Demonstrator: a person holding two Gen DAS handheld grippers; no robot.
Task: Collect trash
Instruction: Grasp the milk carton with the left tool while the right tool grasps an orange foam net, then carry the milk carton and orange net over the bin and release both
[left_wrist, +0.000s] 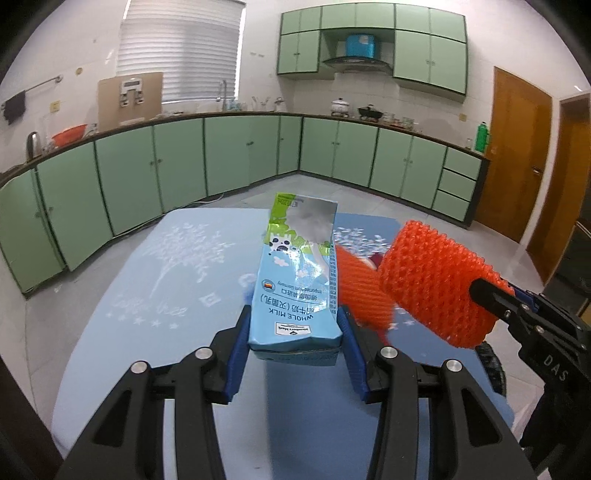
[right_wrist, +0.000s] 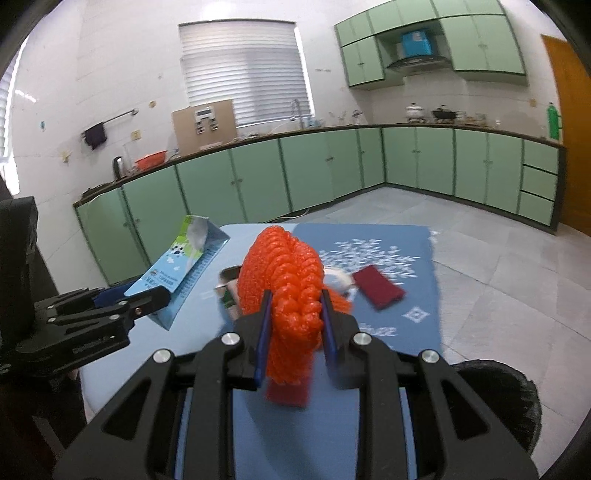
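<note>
The worktop (left_wrist: 110, 314) was a small blue-covered one with grey tiled floor (right_wrist: 498, 277) open all around it, so plenty of room on every side, and the green cabinets (left_wrist: 147, 177) sat well back along the walls. A black bin (right_wrist: 509, 391) peeked in just off the worktop's near right edge. The left gripper (left_wrist: 293, 332) had its jaws about half open and clamped on the bottom end of a blue milk carton (left_wrist: 295, 280), which stuck out forward, lifted clear of the worktop. The right gripper (right_wrist: 295, 325) had its jaws squeezed in narrow on an orange foam net (right_wrist: 288, 288), bunched up between the blue pads, also held up in the air. Both things sat side by side, carton on the left. Still down on the mat were a dark red pad (right_wrist: 376, 288), a second red piece (right_wrist: 288, 395) right under the net, and some blurry bits behind it I couldn't make out.
</note>
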